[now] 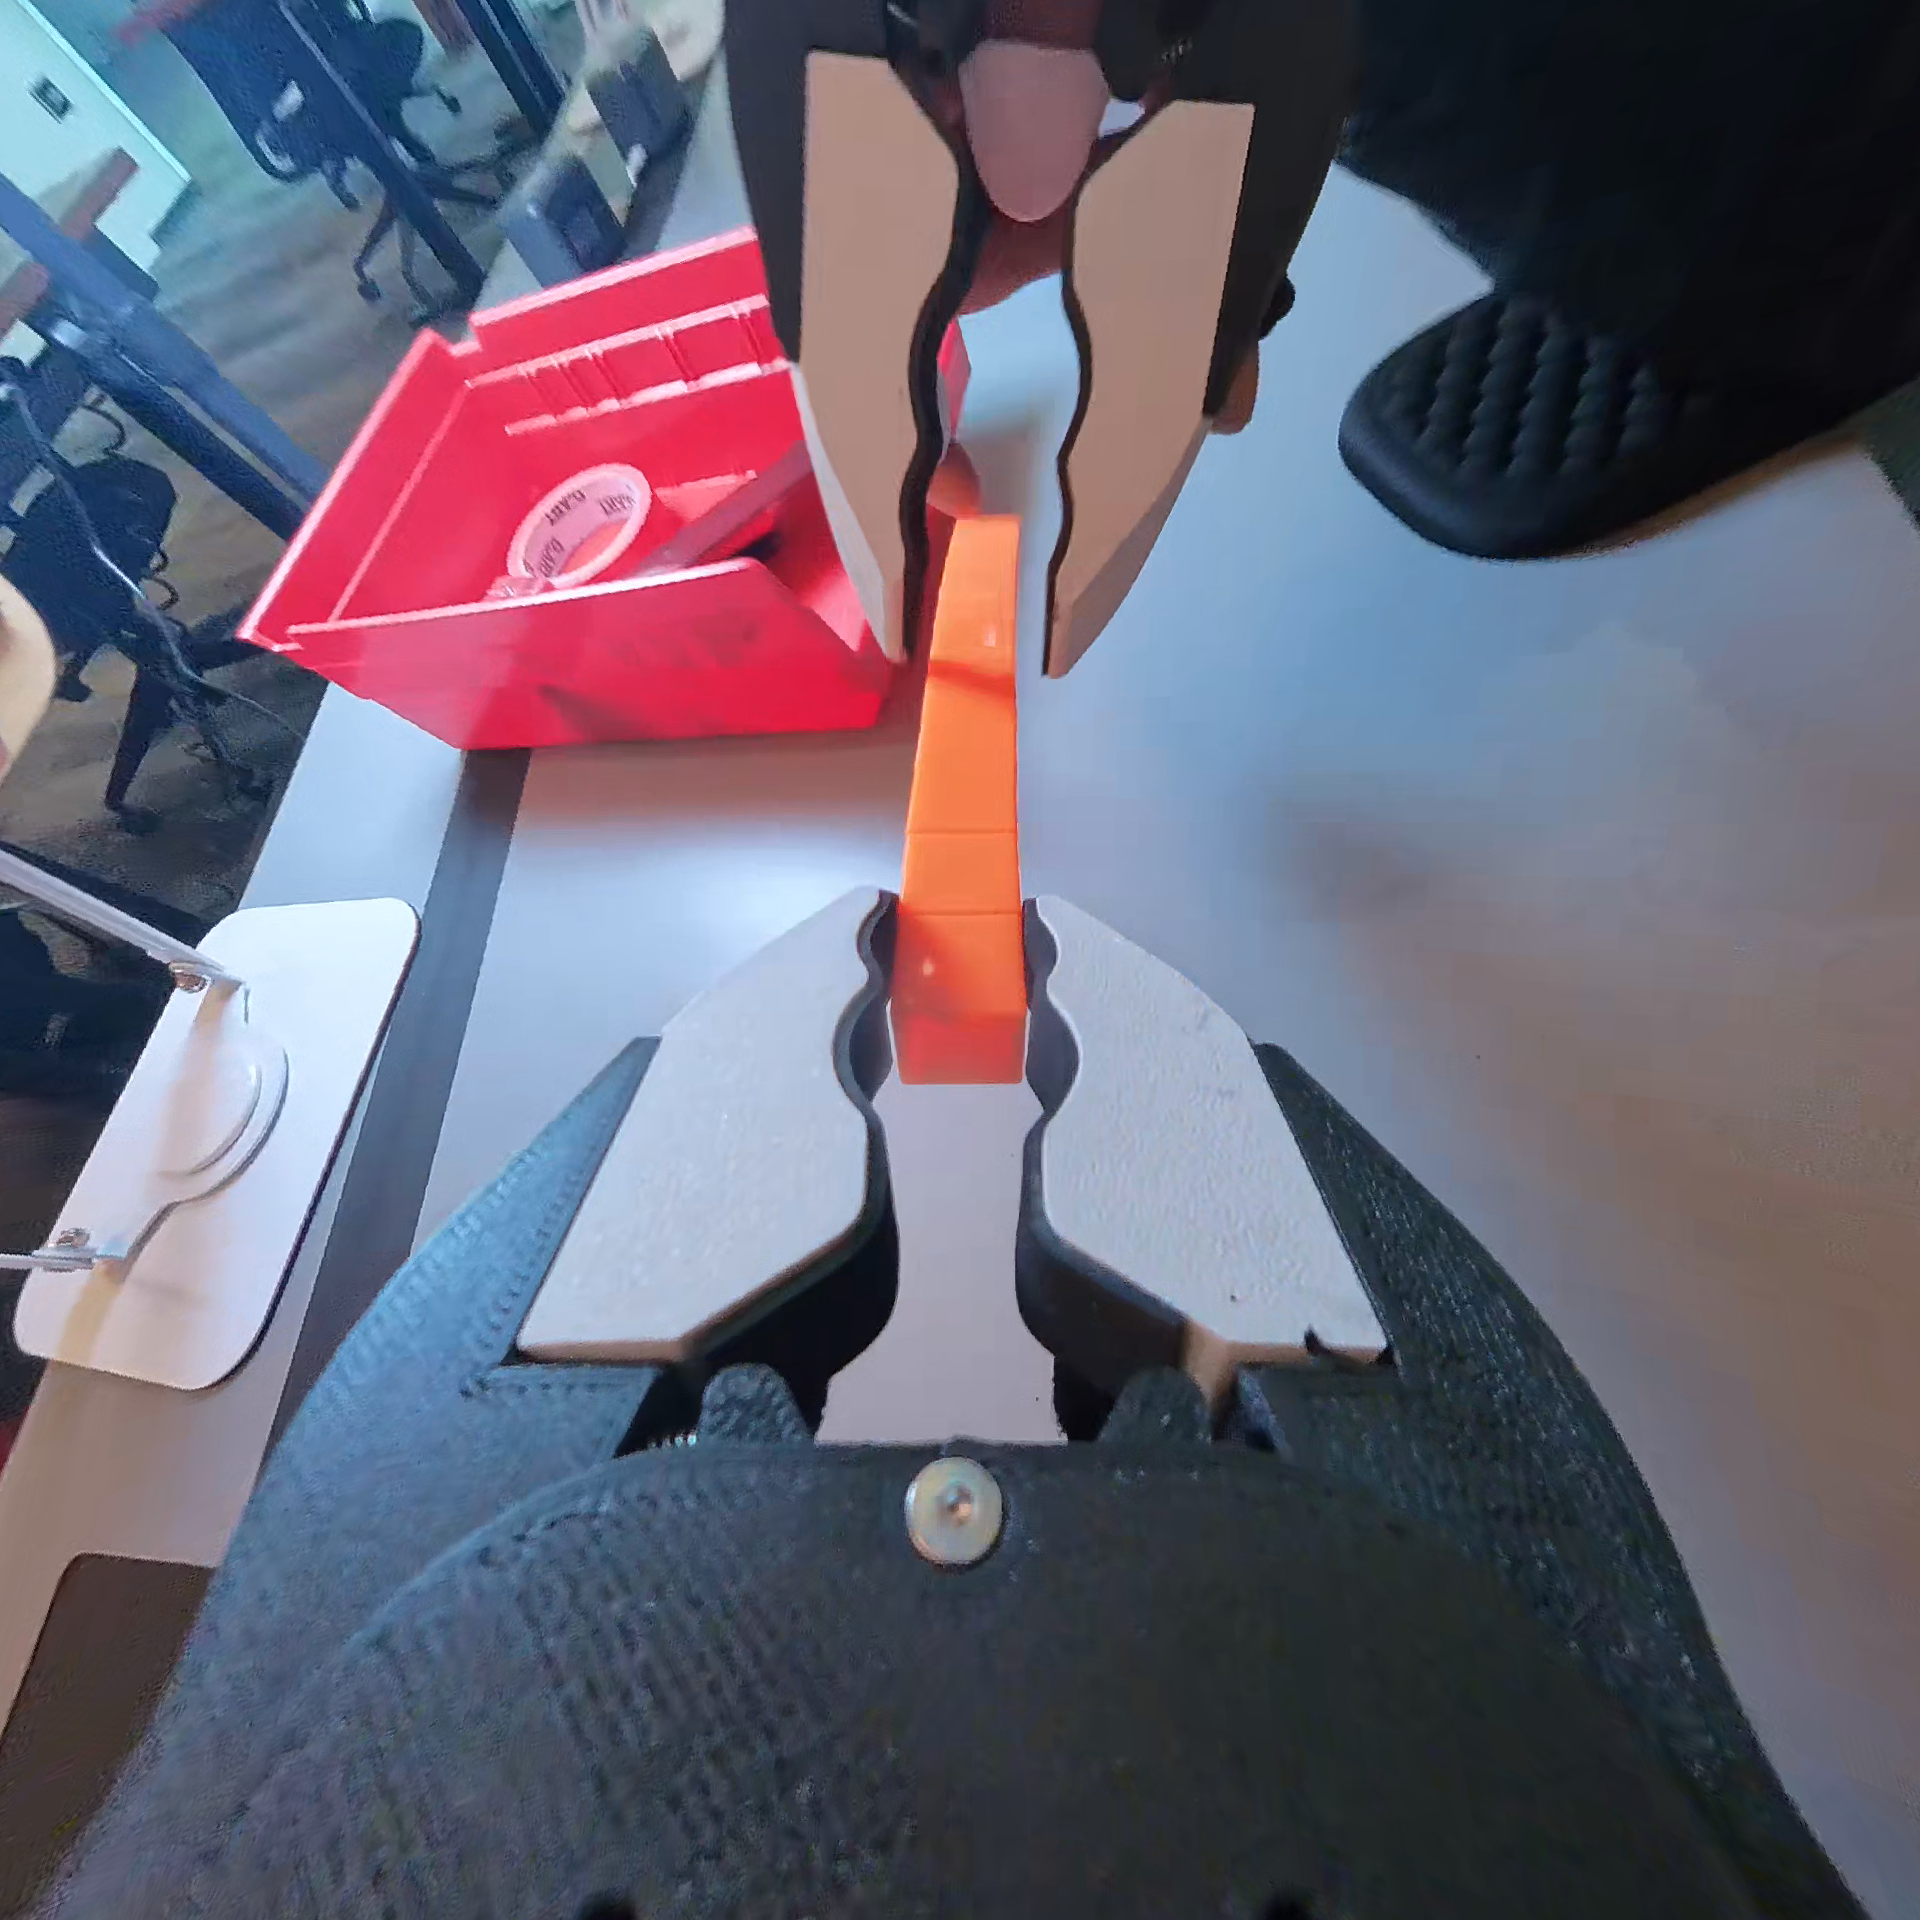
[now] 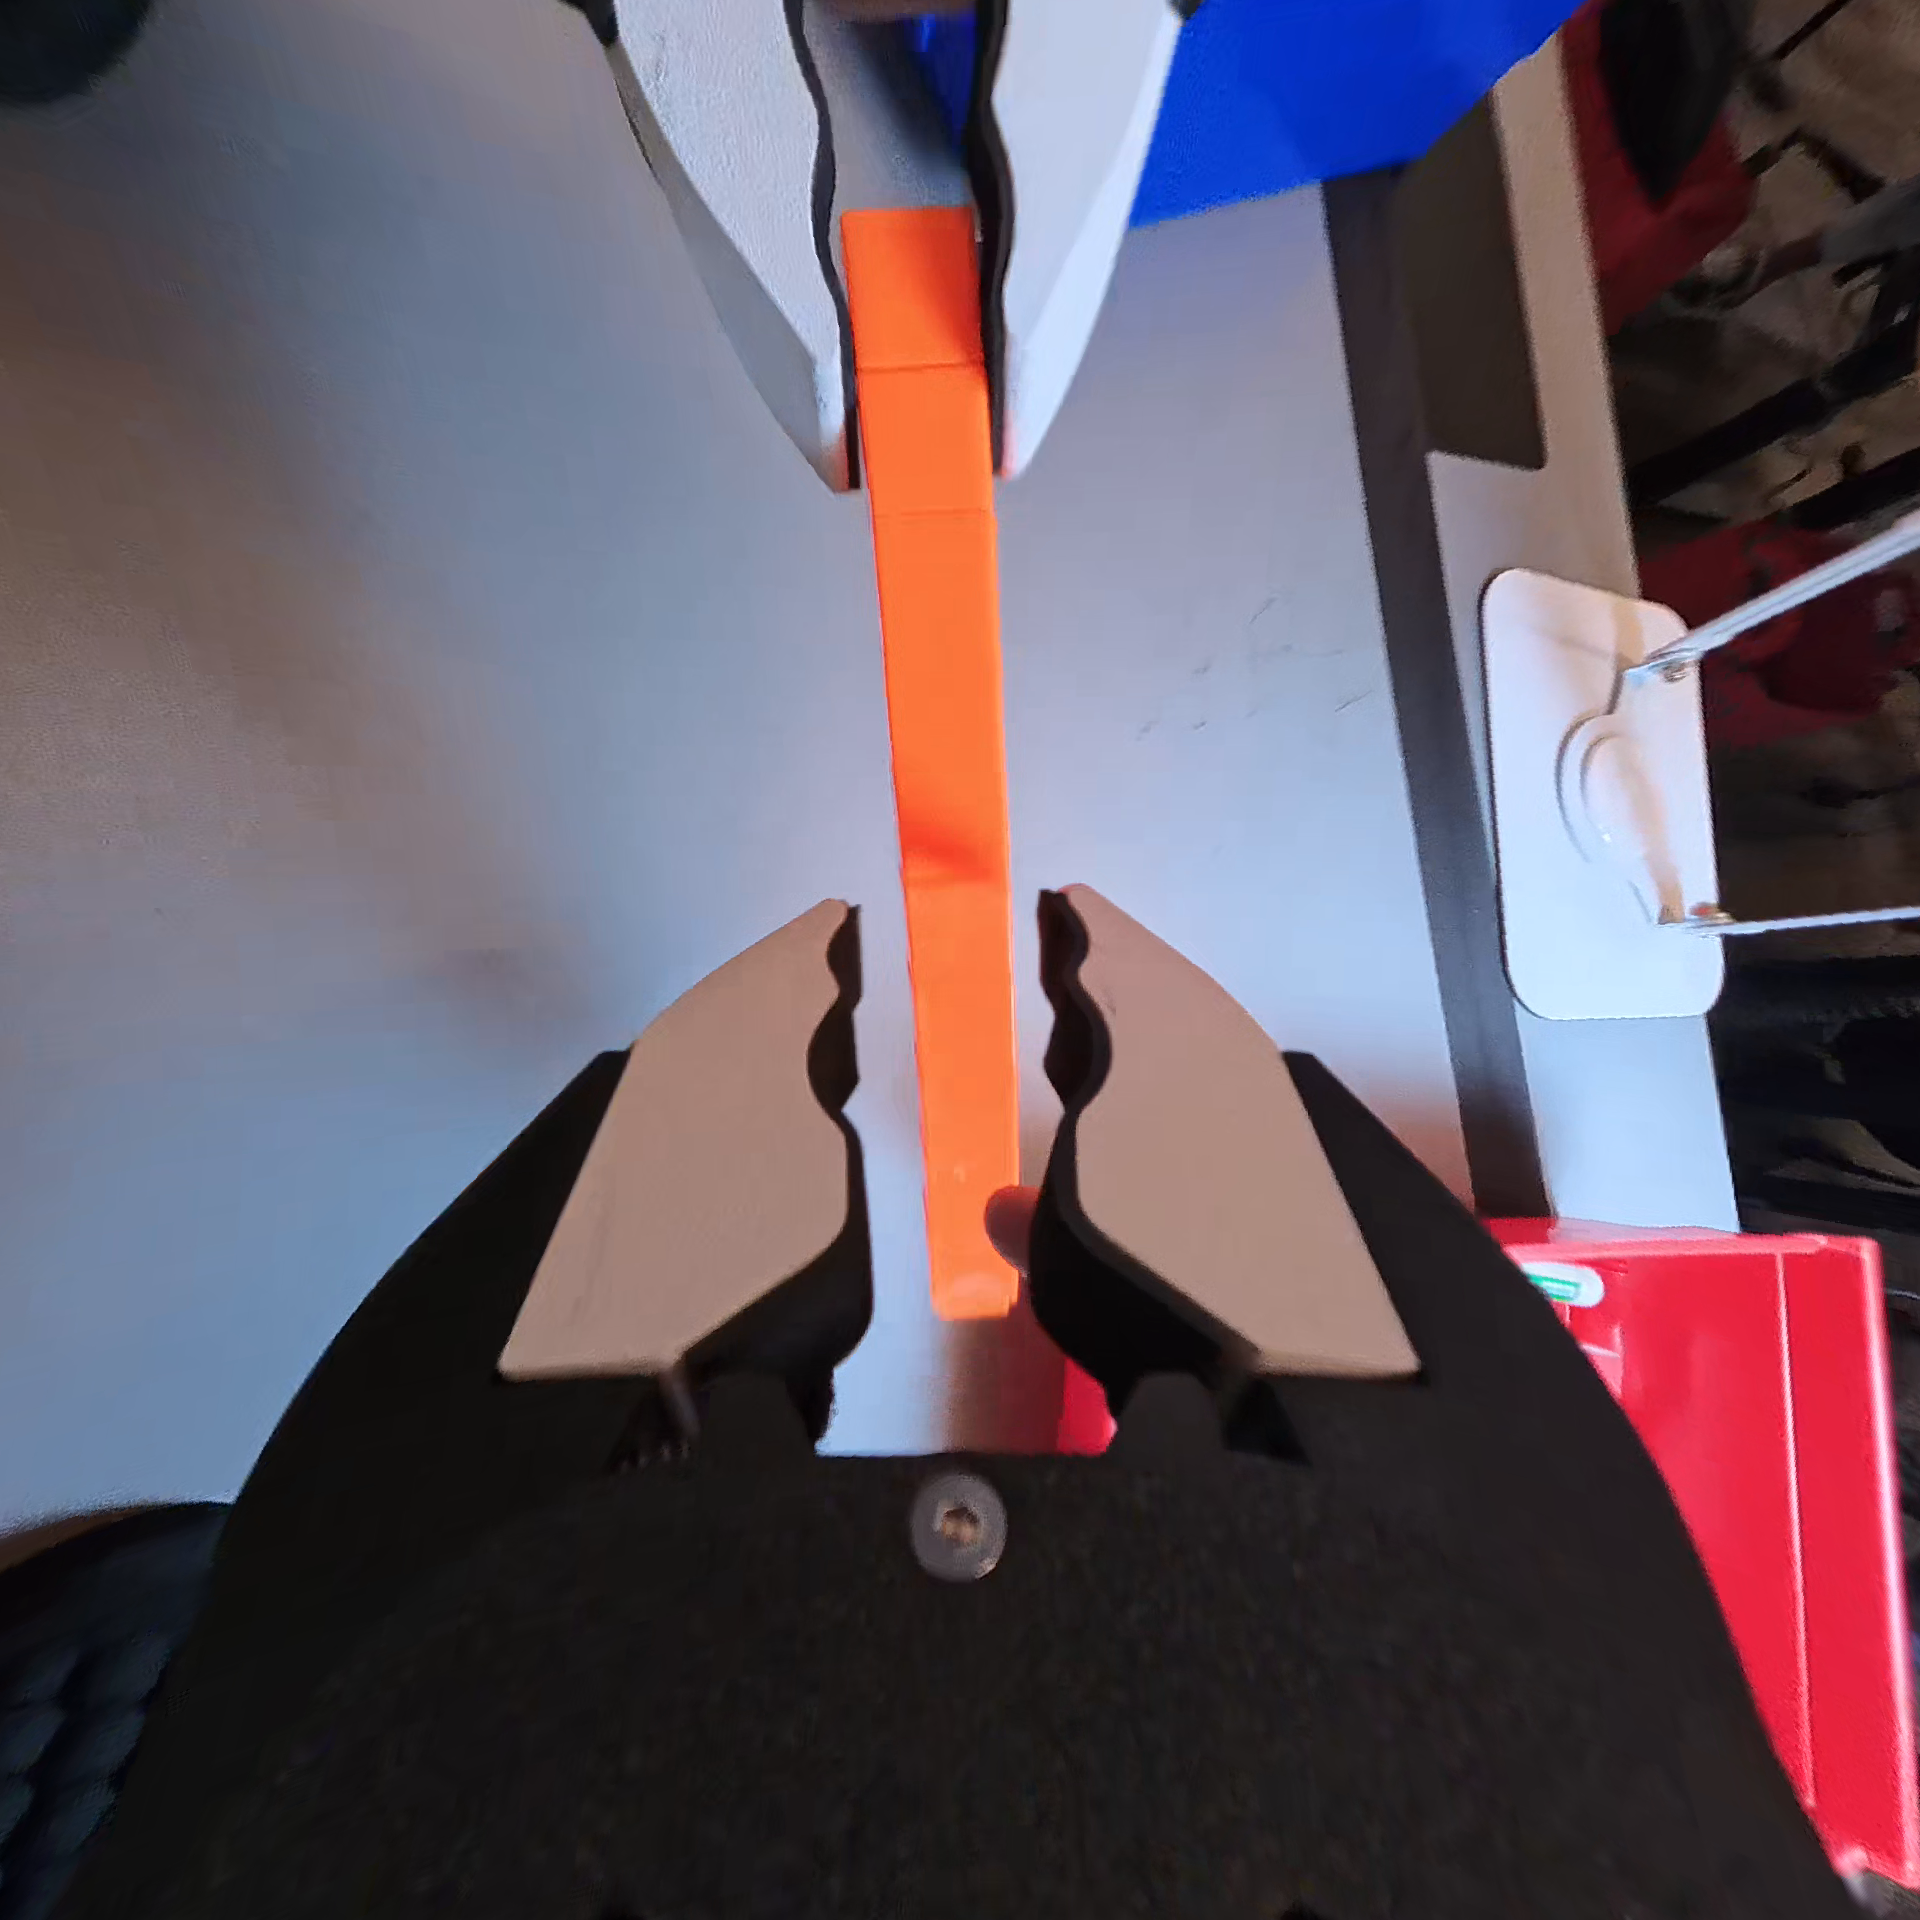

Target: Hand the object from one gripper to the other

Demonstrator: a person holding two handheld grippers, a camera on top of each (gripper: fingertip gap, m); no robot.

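Above the pale grey tabletop, the left gripper is clamped on the near end of a long orange bar made of joined square segments; its pale fingers press both sides of the last segment. The bar runs away from it, off the table, into the right gripper, whose fingers stand apart on either side of the far end. In the right wrist view the same gripper shows clear gaps between the bar and each pad, though the bar's end reaches deep toward the hinge, and the left gripper pinches the other end.

Farther out, a red plastic bin holding a roll of tape sits to the left, with a white mounting plate near the table's left edge and a black mesh chair part at far right.

The likely risk: if the left grip lets go before the right one has closed, the bar would drop to the table. The bar also sits nearer the right-hand finger in the right wrist view, so closing could skew it or flex it at the segment joints.

A fingertip shows beside the bar there; the rest of that hand is hidden. Both views are slightly blurred, and whether the bar touches that pad cannot be told.
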